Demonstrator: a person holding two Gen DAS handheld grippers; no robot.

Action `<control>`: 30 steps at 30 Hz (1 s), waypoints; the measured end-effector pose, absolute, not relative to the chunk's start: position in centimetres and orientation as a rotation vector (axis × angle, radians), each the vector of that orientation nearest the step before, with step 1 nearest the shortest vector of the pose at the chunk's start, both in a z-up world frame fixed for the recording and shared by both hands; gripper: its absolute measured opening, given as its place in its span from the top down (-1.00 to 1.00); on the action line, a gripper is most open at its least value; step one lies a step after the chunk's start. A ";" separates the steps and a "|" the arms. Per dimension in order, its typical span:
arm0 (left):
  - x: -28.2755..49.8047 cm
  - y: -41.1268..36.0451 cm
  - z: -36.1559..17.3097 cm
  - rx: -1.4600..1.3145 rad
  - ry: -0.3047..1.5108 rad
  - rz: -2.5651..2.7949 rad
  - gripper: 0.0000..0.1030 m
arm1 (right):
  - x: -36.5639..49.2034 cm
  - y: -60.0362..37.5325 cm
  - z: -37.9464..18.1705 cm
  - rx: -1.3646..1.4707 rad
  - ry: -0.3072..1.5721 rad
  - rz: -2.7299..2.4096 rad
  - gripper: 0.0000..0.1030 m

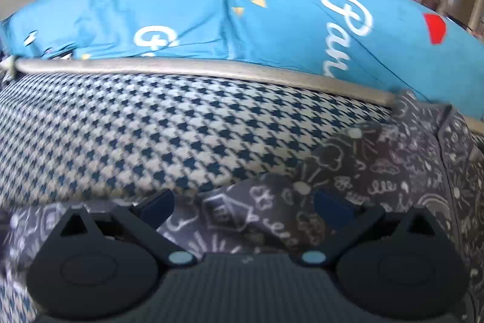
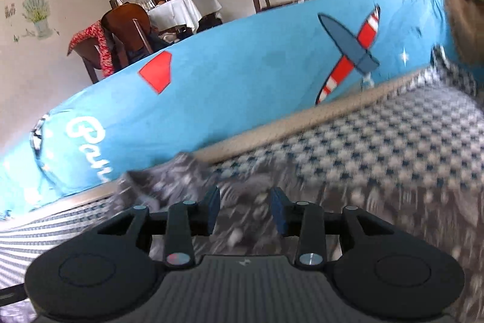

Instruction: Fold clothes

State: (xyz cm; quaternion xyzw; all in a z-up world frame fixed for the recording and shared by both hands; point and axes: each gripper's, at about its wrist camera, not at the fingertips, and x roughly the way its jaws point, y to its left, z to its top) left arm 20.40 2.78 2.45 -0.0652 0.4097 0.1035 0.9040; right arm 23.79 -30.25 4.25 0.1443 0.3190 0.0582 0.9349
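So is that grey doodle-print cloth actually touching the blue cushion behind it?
Touching. In the left wrist view the grey garment runs up over the beige piping, and its top edge overlaps the blue cushion at the right.

Left black plastic two-finger gripper [image 1: 243, 203] with dark blue pads [image 1: 331, 208], ribbed grey body; right black plastic gripper [image 2: 245, 211] matches, silver screws [image 2: 310, 258].

Home: houndstooth sofa [image 1: 151, 126], dining table [image 2: 184, 8], wooden chairs [image 2: 127, 26], wall stickers [image 2: 36, 11].

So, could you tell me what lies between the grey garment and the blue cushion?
In the left wrist view, houndstooth upholstery and a beige piping separate the garment from the cushion.
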 end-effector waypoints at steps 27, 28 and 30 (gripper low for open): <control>24.7 1.5 0.2 0.044 0.969 -0.076 -0.06 | 22.5 -28.2 2.5 0.298 0.734 0.184 0.25; 24.6 1.2 0.1 0.054 0.970 -0.073 -0.05 | 22.5 -28.2 2.5 0.298 0.736 0.186 0.25; 24.3 0.7 0.0 0.079 0.967 -0.058 -0.02 | 22.6 -28.1 2.4 0.300 0.741 0.188 0.25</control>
